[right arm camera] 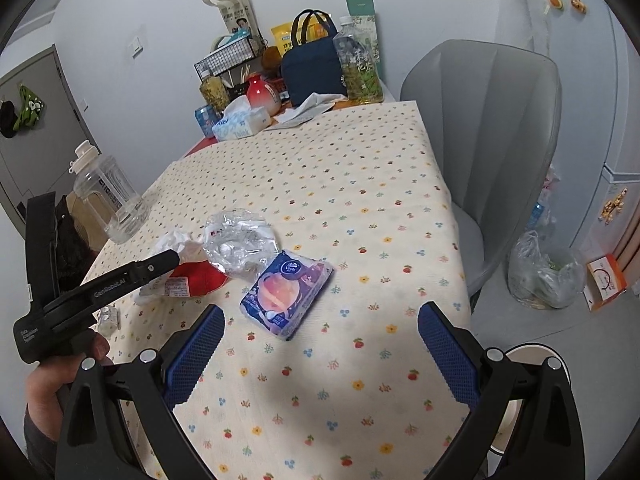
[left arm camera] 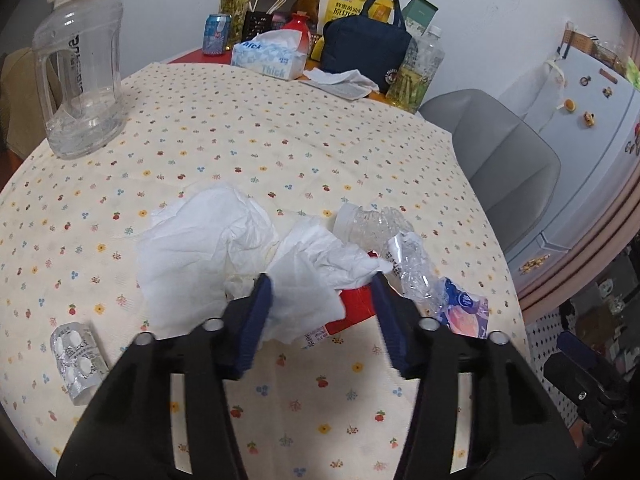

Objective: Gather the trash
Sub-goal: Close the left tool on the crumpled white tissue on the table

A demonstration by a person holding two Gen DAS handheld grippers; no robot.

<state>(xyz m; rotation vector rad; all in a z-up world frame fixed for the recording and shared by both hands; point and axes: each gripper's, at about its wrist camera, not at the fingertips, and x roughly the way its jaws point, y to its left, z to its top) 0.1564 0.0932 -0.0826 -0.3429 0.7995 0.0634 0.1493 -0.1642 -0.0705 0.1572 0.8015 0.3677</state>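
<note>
- Fingers (left arm camera: pixel 262 300) of the left gripper (left arm camera: pixel 322 292) spread apart, low at centre frame, straddling the crumpled white tissue (left arm camera: pixel 308 280) with the red wrapper (left arm camera: pixel 354 304) under it; nothing pinched yet.
- Fingers (right arm camera: pixel 444 344) of the right gripper (right arm camera: pixel 320 344) spread wide too, empty, hovering over bare patterned cloth at lower centre of the right view.
- Trash clustered mid-surface: a second white tissue (left arm camera: pixel 200 248) to the left, crushed clear bottle (left arm camera: pixel 384 240) to the right, blue tissue pack (right arm camera: pixel 286 294) just beside the bottle, blister pack (left arm camera: pixel 78 356) apart at lower left.
- Tissue judged very light, soft, prone to collapse and slip; best taken by pinching the thickest bunch at its centre, closing fully.
- Crushed bottle likely light, springy and slick; firmer neck (left arm camera: pixel 346 218) the safer hold.
- Blister pack flat and thin, probably hard to lift off the cloth.
- Surface (left arm camera: pixel 240 140) edge close on the right, grey chair (right arm camera: pixel 480 140) beyond it; plastic bag (right arm camera: pixel 544 276) on the floor at right, possibly the bin.
- Large clear jug (left arm camera: pixel 80 80) upper left, well apart; wide open room ahead before the far clutter.
</note>
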